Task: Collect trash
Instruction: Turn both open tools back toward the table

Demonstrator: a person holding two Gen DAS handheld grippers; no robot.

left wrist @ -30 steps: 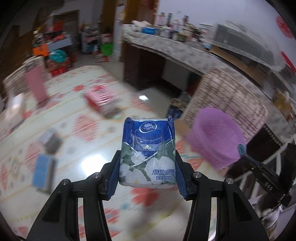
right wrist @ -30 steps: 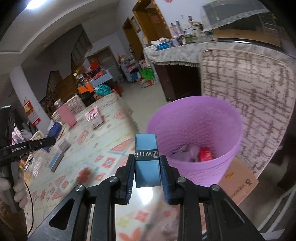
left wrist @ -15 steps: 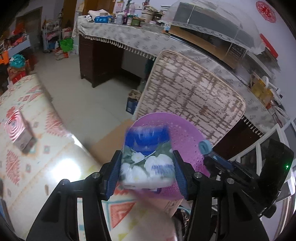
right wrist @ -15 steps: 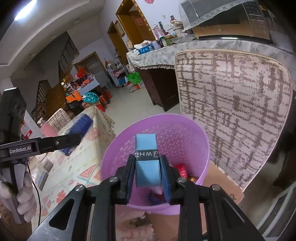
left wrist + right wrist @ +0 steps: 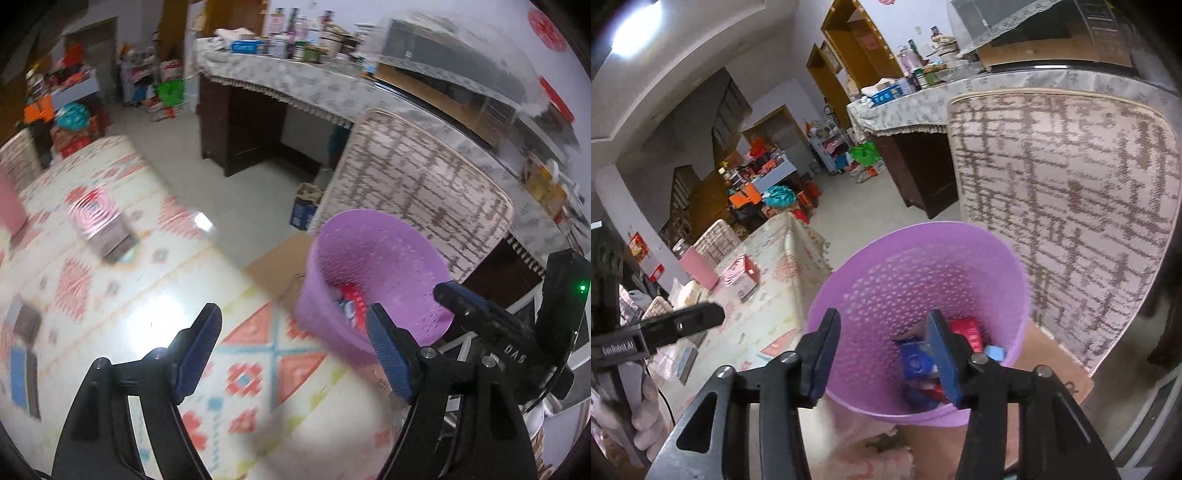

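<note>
Over the patterned desk [image 5: 122, 280] edge, left-wrist view: left tool [image 5: 291, 341] w/ jaws spread, just been opening, nothing btwn them; purple bin [image 5: 373, 273] sits just right of it. Right-wrist view: right tool [image 5: 882, 354] above the bin [image 5: 886, 280], jaws apart, just been opening, empty; blue tissue pack [image 5: 914, 363], small blue box [image 5: 995, 350] & red wrapper [image 5: 967, 330] lie inside.

A table covered in a cream cloth with red geometric patterns [image 5: 122, 288] fills the near left. A pink-and-white box [image 5: 99, 229] lies on it. To the right stands a chair back with brown woven upholstery [image 5: 1067, 206]. Far behind, a long counter with a lace-edged cloth [image 5: 295, 85] holds bottles and jars [image 5: 299, 40].
</note>
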